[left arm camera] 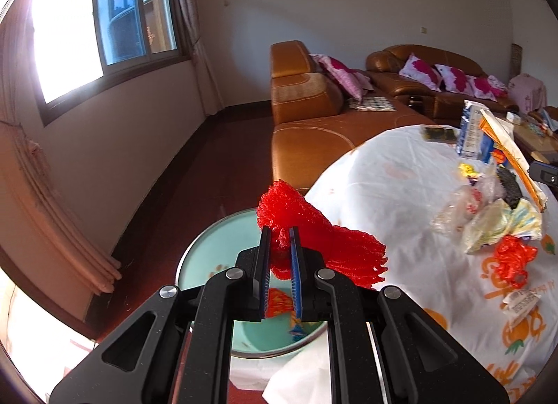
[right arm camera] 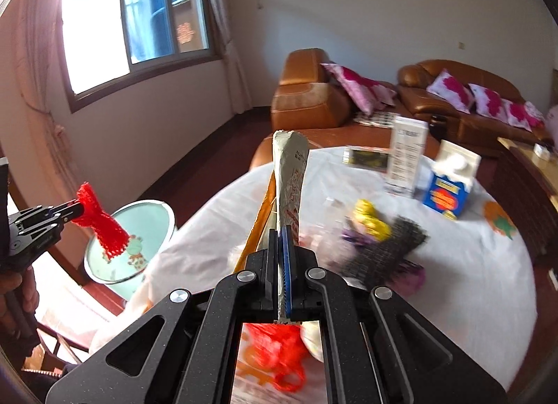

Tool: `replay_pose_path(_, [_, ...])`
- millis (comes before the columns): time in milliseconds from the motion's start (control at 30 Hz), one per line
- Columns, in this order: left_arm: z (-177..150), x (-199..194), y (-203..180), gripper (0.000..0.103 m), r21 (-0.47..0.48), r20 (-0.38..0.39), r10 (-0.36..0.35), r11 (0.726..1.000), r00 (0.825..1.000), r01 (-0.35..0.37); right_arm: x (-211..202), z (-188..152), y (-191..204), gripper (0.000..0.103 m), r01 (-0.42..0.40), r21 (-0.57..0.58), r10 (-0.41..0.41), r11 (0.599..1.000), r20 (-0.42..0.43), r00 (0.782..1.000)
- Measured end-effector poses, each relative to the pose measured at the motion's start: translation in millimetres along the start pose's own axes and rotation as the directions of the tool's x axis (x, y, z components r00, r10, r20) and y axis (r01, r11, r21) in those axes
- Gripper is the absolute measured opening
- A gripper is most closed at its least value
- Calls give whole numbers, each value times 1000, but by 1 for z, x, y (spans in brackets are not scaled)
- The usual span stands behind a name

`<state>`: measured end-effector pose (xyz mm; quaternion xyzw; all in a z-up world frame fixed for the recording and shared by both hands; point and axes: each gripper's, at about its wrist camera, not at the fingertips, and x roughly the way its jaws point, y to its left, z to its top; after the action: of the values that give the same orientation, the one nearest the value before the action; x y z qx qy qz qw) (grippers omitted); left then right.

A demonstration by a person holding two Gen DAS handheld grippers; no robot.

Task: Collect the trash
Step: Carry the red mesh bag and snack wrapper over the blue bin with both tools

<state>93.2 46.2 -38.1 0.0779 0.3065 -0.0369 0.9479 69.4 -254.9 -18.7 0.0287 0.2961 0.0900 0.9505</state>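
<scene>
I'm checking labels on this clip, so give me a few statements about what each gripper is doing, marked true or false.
1. The left gripper is shut on a red foam net. True.
2. That net hangs above the basin. True.
3. The right gripper is open and empty. False: it is shut on a long wrapper.
4. The table has no trash left on it. False: a black net, a blue carton and other litter lie there.

Basin left of table, sofa behind.
</scene>
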Motion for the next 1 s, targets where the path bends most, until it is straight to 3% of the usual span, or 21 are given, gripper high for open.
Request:
replay_pose_path(533, [-15, 20, 57, 10, -56, -45, 143, 988, 989, -145, 84, 28, 92, 3, -160, -172, 153, 972, -52, 987])
replay_pose_path(1000, [-22, 32, 82, 10, -56, -72, 215, 974, 974, -220, 136, 31, 138, 3, -210, -246, 187, 946, -110, 976])
